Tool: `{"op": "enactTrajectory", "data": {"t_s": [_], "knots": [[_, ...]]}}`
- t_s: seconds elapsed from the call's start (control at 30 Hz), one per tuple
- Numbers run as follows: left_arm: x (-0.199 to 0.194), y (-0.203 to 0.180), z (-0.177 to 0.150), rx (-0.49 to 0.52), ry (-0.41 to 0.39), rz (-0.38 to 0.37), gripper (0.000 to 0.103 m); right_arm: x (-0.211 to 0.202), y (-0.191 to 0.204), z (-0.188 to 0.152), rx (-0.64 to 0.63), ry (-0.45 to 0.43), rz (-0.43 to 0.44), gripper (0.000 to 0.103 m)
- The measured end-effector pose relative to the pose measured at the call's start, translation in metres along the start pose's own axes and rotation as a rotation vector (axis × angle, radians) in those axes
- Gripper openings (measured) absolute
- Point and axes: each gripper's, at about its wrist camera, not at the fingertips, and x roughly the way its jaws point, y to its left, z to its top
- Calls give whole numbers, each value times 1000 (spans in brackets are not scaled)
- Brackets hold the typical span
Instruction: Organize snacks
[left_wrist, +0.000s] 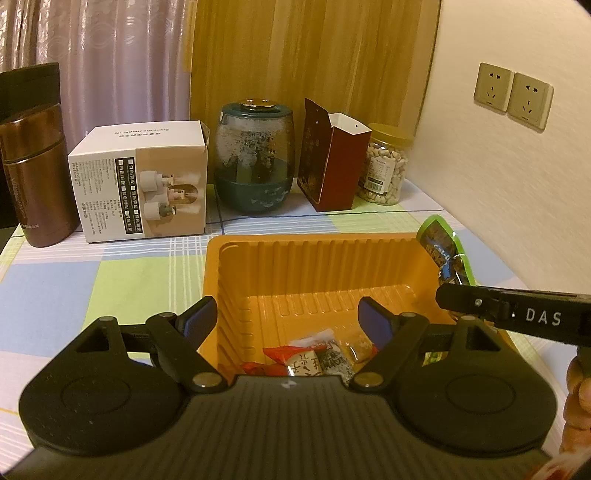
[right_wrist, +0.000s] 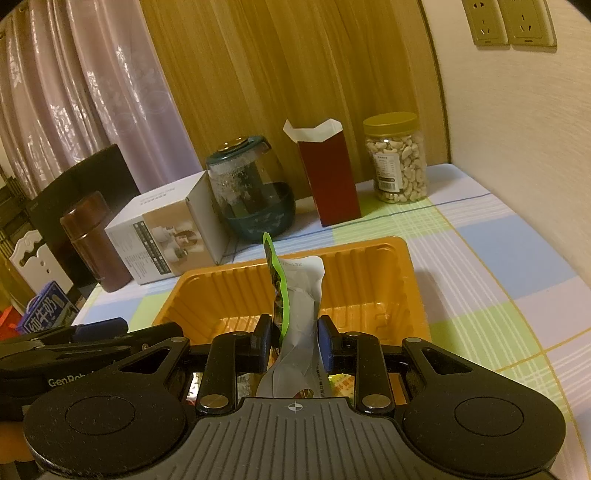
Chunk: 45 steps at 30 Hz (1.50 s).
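An orange plastic tray (left_wrist: 317, 258) sits on the checked tablecloth; it also shows in the right wrist view (right_wrist: 369, 280). Several wrapped snacks (left_wrist: 314, 358) lie in its near end. My left gripper (left_wrist: 286, 319) is open and empty over the tray's near left corner. My right gripper (right_wrist: 293, 341) is shut on a green-edged snack pouch (right_wrist: 299, 306) and holds it upright above the tray's near edge. In the left wrist view the pouch (left_wrist: 445, 251) and the right gripper's finger (left_wrist: 480, 304) reach in from the right over the tray's right rim.
Along the back stand a brown thermos (left_wrist: 33, 184), a white box (left_wrist: 142, 181), a teal glass jar (left_wrist: 255, 158), a dark red open carton (left_wrist: 332, 162) and a jar of nuts (left_wrist: 386, 166). The wall with sockets (left_wrist: 513, 96) is at the right. A blue milk carton (right_wrist: 50, 308) lies off the table's left side.
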Motion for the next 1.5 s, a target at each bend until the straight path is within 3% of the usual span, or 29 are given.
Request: {"op": "enactTrajectory", "data": {"t_s": [0.2,0.27,0.3,0.9,1.13,1.5], "knots": [[0,1,0,3,2,10,82,-1,-5,1,35,-41,42,30],[0,2,-1,3,0,19,85,-4,-9,1,58,-60,28,69],[-1,3,-1,4,-4,25,86,-5,-12,2,69,-74,19,73],[-28,10,-6,-54,-19,54,103,-39,-31,3,113,-148,-54,73],[-76,17,-15,-107,-47,75,103,-72,-27,-10,128,-144,-62,73],[-160,-8,-56,-103,-21,114,103,-141,2,-54,61,-47,-75,73]]}}
